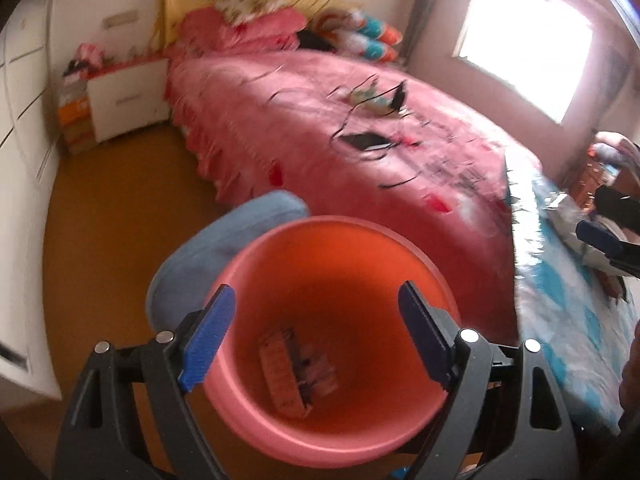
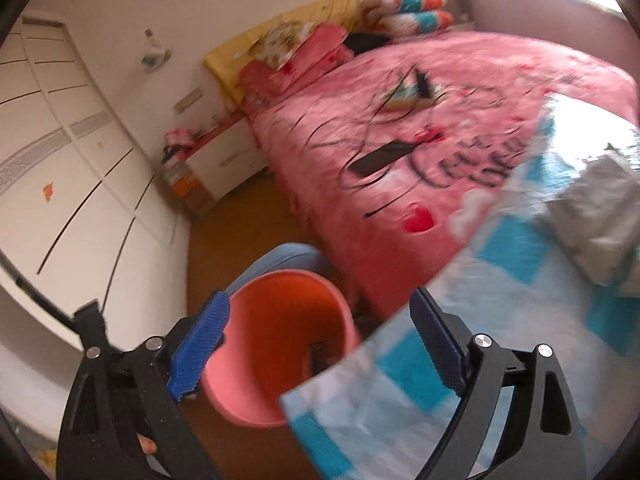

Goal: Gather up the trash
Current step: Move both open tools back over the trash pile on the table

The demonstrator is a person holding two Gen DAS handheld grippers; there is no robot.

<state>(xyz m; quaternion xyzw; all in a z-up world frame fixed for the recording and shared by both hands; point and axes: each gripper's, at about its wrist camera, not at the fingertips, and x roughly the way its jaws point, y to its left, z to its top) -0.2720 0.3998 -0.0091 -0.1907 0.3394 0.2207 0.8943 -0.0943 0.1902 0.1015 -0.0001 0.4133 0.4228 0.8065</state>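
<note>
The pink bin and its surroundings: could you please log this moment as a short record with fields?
bin: pink bin on the brown floor, beside the bed
bin contents: one brownish wrapper at the bottom
left gripper: jaws open, empty, above the bin
right gripper: jaws open, empty
bed: pink bedspread, dark flat item on it
table: blue-and-white cloth, crumpled silver bag on it

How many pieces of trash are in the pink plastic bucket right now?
1: a crumpled brownish wrapper lying at the bottom of the pink plastic bucket. Motion blur could hide smaller bits.
</note>
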